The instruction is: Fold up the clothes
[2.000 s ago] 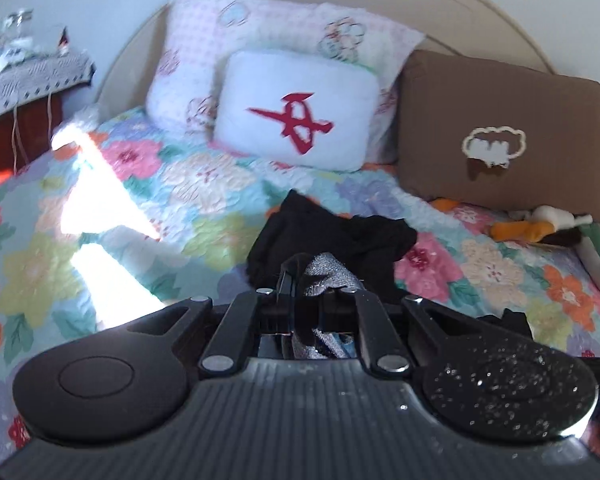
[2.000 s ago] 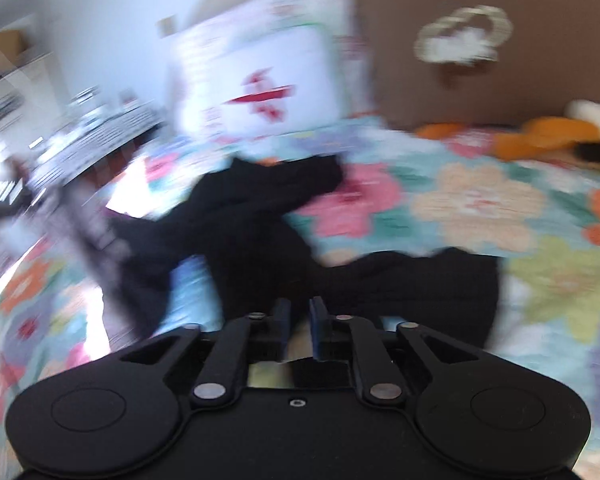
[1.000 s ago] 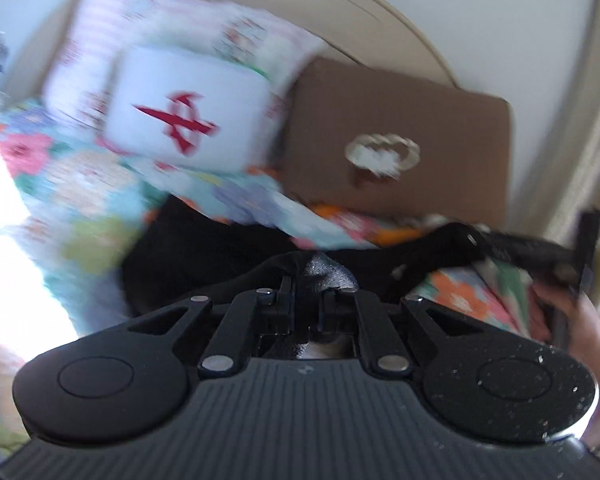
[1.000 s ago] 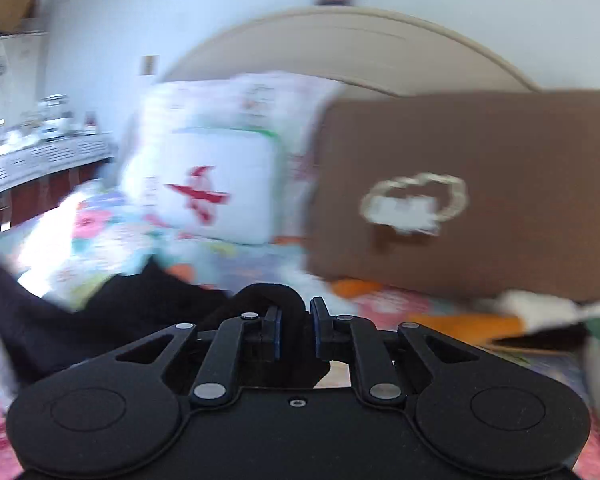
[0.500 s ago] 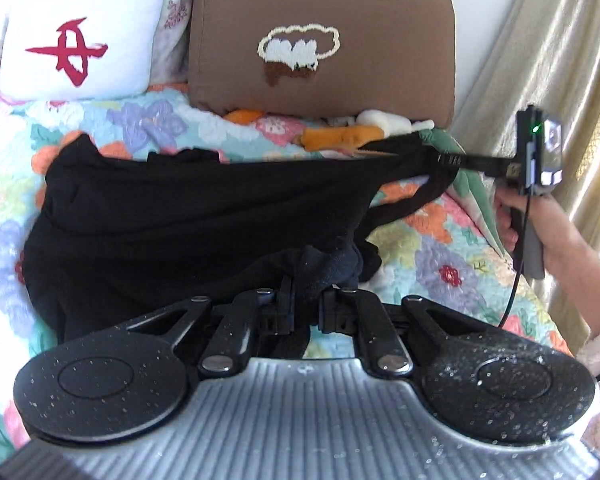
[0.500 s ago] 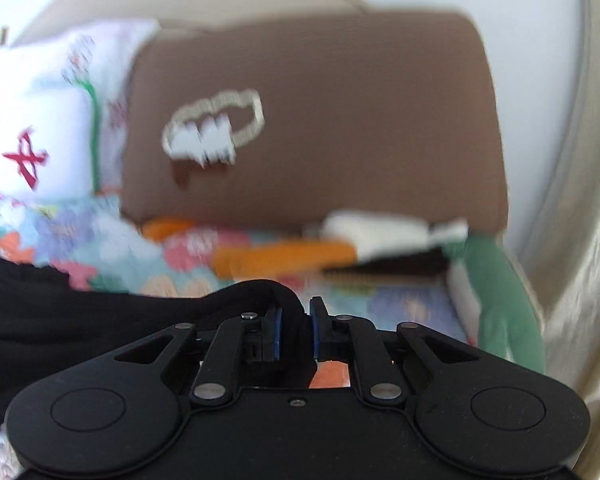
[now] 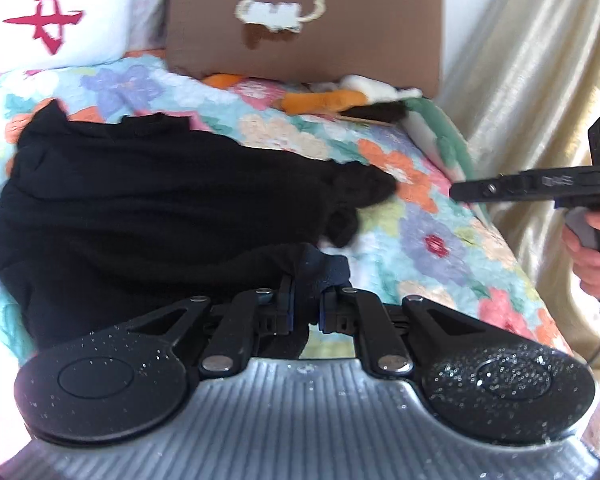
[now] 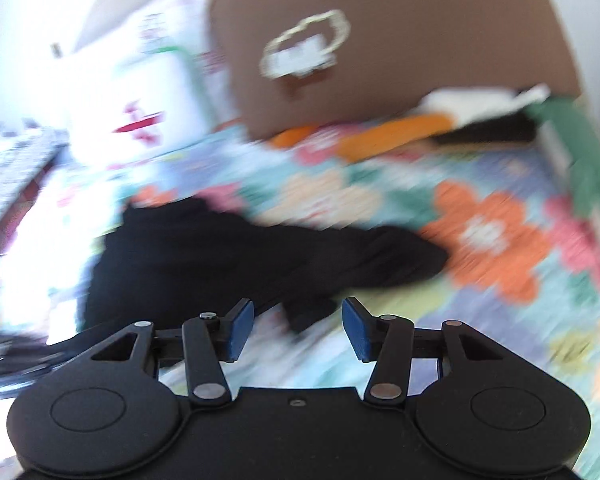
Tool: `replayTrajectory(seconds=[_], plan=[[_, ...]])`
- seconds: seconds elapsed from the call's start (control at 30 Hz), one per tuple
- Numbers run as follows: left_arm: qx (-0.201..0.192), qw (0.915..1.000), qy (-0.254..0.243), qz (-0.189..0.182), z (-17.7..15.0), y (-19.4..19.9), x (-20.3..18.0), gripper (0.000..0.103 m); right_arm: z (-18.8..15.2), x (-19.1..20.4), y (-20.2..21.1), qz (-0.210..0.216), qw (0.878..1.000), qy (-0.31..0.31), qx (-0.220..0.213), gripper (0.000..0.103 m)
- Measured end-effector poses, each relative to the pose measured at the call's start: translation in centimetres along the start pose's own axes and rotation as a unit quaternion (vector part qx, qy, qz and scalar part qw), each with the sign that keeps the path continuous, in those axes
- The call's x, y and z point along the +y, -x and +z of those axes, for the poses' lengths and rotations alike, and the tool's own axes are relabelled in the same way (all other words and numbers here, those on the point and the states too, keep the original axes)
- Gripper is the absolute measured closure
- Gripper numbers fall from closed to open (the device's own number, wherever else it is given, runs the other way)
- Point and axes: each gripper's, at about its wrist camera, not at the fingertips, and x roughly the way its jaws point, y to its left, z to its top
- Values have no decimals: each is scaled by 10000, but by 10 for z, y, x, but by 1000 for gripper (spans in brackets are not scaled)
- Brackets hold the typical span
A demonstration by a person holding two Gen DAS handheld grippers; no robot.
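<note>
The left gripper (image 7: 306, 304) pinches a bunched edge of the black garment (image 7: 148, 208) between its fingers, pinning that side, I'd guess, while the right gripper (image 8: 298, 330) opens with nothing between its fingers. The garment lies spread across the floral quilt (image 7: 432, 240), below a brown cushion (image 7: 308, 20) and white pillow (image 7: 56, 20), beside gold curtains (image 7: 532, 80).

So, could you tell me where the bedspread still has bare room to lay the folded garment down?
The floral quilt is bare to the right of the black garment, between its bunched end and the curtain-side edge. A narrower strip lies between the garment and the brown cushion. Toward that cushion, the orange-and-white plush toy crowds the quilt.
</note>
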Motion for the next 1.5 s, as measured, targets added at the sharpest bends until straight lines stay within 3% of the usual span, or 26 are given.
replayTrajectory(seconds=[0.13, 0.37, 0.4, 0.5, 0.6, 0.67, 0.77, 0.87, 0.93, 1.13, 1.17, 1.23, 1.27, 1.3, 1.33, 1.37, 1.4, 1.47, 1.5], plan=[[-49, 9983, -520, -278, -7, 13, -37, 94, -33, 17, 26, 600, 9970, -338, 352, 35], [270, 9912, -1123, -647, -16, 7, -82, 92, -88, 18, 48, 632, 9928, -745, 688, 35], [476, 9917, -1045, -585, -20, -4, -81, 92, -91, 16, 47, 668, 9922, -809, 668, 35], [1195, 9899, -656, -396, -34, -40, -70, 79, -98, 7, 32, 604, 9901, -1084, 660, 35], [1399, 9889, -330, -369, -45, -36, -55, 74, -98, 10, 12, 305, 9935, -911, 609, 35], [1011, 9943, -175, -291, -45, -9, -45, 51, -97, 15, -1, 263, 9963, -664, 482, 35], [361, 9991, 240, -2, -44, 37, -21, 34, -103, 25, -14, 445, 9980, -313, 324, 35], [281, 9970, 530, 480, -44, 57, 8, 33, -113, 30, -32, 382, 9987, -53, 339, 35], [322, 9931, 711, 875, -48, 55, 29, 33, -118, 23, -44, 459, 9972, -302, 513, 35], [551, 9811, 1492, 1098, -65, 31, 77, 32, -134, 15, -68, 538, 9938, -718, 659, 35], [577, 9790, 1609, 1110, -67, 23, 80, 27, -136, 17, -72, 508, 9946, -630, 643, 37], [678, 9748, 1783, 1161, -73, 9, 87, 19, -140, 25, -79, 352, 9974, -265, 577, 48], [708, 9722, 1863, 1232, -76, 2, 88, 18, -141, 31, -80, 296, 9982, -20, 522, 65], [648, 9719, 1875, 1265, -77, -1, 88, 20, -141, 36, -79, 304, 9984, 198, 443, 88], [624, 9736, 1744, 1331, -76, -3, 84, 35, -142, 41, -77, 312, 9980, 416, 364, 91], [602, 9752, 1608, 1399, -75, -6, 81, 94, -141, 45, -74, 299, 9976, 580, 241, 93], [862, 9730, 1506, 1520, -70, -7, 77, 96, -139, 47, -67, 270, 9974, 665, 69, 94], [629, 9708, 1642, 1632, -59, 21, 66, 100, -133, 48, -48, 277, 9967, 701, -286, 94], [283, 9745, 1602, 1545, -53, 45, 55, 100, -128, 46, -37, 362, 9965, 610, -451, 94]])
